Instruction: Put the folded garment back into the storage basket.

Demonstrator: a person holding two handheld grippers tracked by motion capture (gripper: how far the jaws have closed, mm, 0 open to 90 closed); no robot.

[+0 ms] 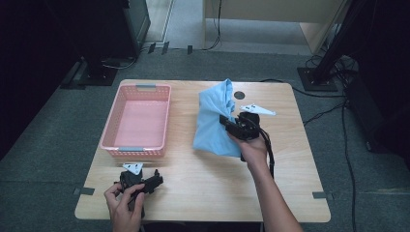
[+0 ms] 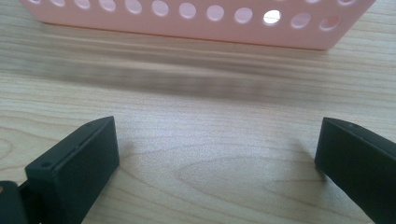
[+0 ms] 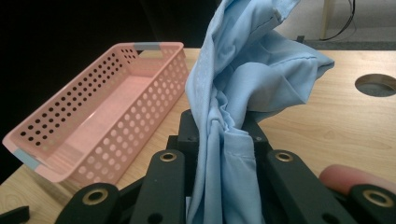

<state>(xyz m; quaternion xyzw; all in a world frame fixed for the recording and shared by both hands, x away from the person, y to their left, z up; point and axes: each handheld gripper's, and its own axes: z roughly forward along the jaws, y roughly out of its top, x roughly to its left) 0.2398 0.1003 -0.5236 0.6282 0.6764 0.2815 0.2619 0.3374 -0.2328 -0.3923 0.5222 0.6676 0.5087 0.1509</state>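
Observation:
A light blue cloth [image 1: 214, 118] hangs bunched above the middle of the wooden table [image 1: 203, 179]. My right gripper [image 1: 226, 122] is shut on the blue cloth, lifted off the table; in the right gripper view the cloth [image 3: 233, 116] is pinched between the jaws and drapes over them. An empty pink perforated basket [image 1: 139, 120] stands at the left of the table, also seen as the basket [image 3: 100, 116] to the left of the cloth. My left gripper [image 1: 157, 178] rests near the front left edge, open, with bare wood between its jaws [image 2: 217, 158] and the basket's wall [image 2: 196, 21] ahead.
A round cable hole [image 1: 239, 95] lies in the table behind the cloth. Cables and stand bases sit on the grey floor [image 1: 193, 58] around the table.

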